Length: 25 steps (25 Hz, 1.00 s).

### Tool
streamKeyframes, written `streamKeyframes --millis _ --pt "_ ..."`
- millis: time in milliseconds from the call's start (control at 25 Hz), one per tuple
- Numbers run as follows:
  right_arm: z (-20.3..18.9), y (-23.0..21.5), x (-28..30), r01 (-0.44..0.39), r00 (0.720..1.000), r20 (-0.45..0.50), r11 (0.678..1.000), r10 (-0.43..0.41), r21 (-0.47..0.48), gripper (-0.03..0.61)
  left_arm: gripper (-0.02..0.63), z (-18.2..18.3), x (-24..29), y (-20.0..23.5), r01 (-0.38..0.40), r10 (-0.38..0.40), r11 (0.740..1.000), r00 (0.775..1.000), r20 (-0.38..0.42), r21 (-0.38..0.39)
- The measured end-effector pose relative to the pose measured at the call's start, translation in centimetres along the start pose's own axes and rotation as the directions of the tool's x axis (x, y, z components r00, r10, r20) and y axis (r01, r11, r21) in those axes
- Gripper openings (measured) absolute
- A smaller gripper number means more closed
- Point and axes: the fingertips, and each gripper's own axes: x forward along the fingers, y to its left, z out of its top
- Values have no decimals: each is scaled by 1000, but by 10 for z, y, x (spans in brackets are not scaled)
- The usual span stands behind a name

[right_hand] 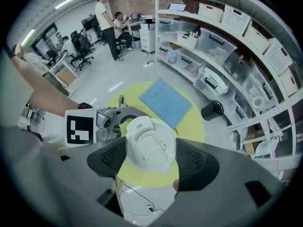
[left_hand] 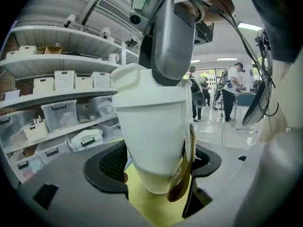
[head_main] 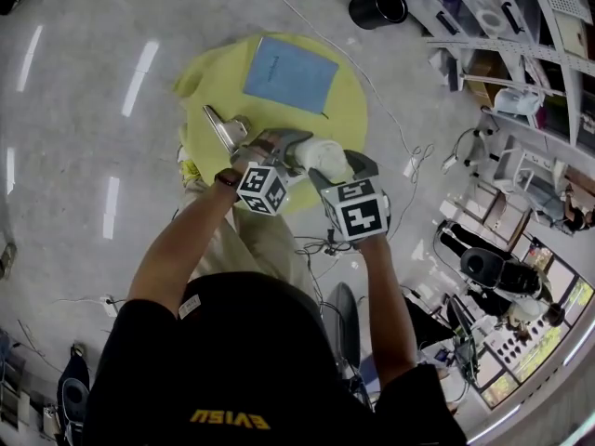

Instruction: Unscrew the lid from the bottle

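Observation:
A white bottle (head_main: 323,156) hangs in the air above a round yellow table (head_main: 218,77). My left gripper (head_main: 293,149) is shut on its body. In the left gripper view the bottle (left_hand: 151,136) fills the gap between the black pads, and a brown tag (left_hand: 182,176) dangles at its right side. My right gripper (head_main: 337,170) comes at the bottle's top from the near side. In the right gripper view the round white lid (right_hand: 149,145) sits end-on between the two mesh pads (right_hand: 111,160). They flank it closely and I see no squeeze on it.
A blue sheet (head_main: 290,72) lies on the table's far half. A black cup (head_main: 377,7) stands on the floor beyond it, near shelves of bins (right_hand: 222,46). Cables (head_main: 325,244) trail over the floor by the person's legs. People stand at desks (right_hand: 106,18) far off.

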Motion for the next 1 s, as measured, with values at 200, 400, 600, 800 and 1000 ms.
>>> streamKeyframes --millis 200,400,600,800,1000 --pt "3 4 -1 -35 999 -18 994 33 -107 324 377 0 0 1 8 -8 1000 1000 1 0" --pt "1 6 -1 -77 997 -34 959 71 -274 325 376 1 -1 -1 14 -14 1000 1000 -2 1" --pt "1 10 0 -121 991 -102 867 82 -483 325 374 -1 -1 0 17 -17 1000 1000 -2 1" --pt "-3 16 1 -171 983 -165 697 76 -696 327 374 -1 -2 0 17 -17 1000 1000 -4 0" --pt "-7 19 2 -189 980 -190 555 56 -810 327 373 -2 -2 -1 18 -18 1000 1000 -4 1"
